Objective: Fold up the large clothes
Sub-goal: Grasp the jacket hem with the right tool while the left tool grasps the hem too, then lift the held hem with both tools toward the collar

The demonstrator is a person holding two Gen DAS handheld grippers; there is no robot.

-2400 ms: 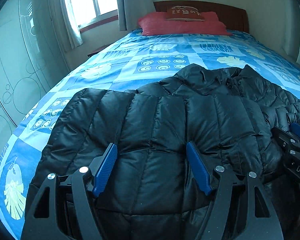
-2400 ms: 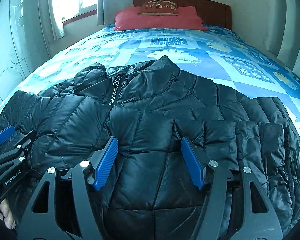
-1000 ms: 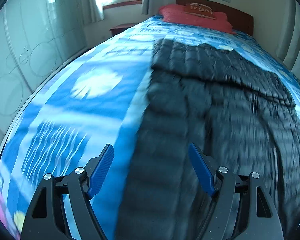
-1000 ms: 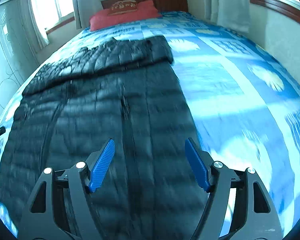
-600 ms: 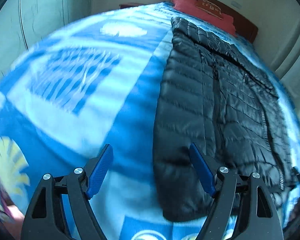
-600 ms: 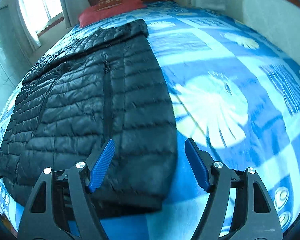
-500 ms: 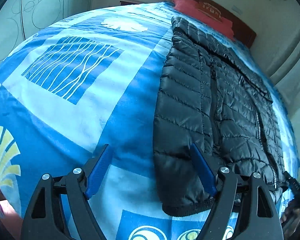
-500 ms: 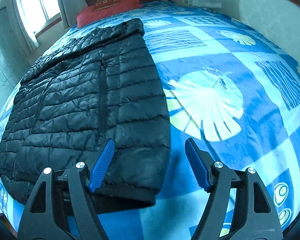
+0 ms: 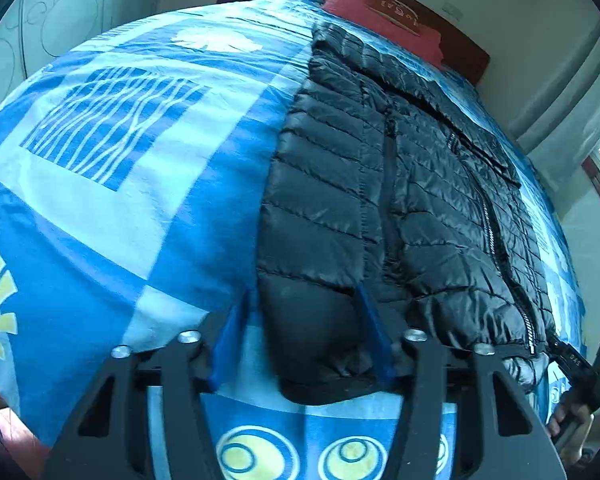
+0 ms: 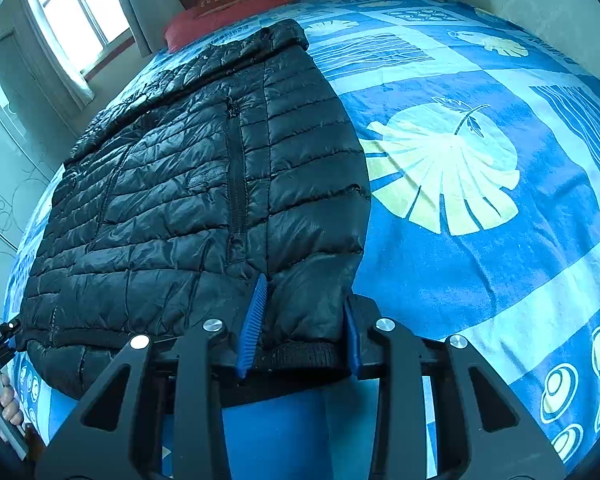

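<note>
Lying flat on blue patterned bedspread [image 10: 480,240]: black quilted puffer jacket [image 10: 188,184]. Left tool [image 9: 304,336] and right tool [image 10: 304,320], jaws just closing, each clamped on a hem corner.

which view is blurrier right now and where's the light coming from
Left wrist view: the left gripper and its blue pads are smeared by motion blur, and the black jacket hem is soft there; daylight enters at the right edge. Right wrist view: sharper, pad ridges on the right gripper crisp; the window at upper left is blown out. Both views bulge the bedspread with fisheye distortion.
</note>
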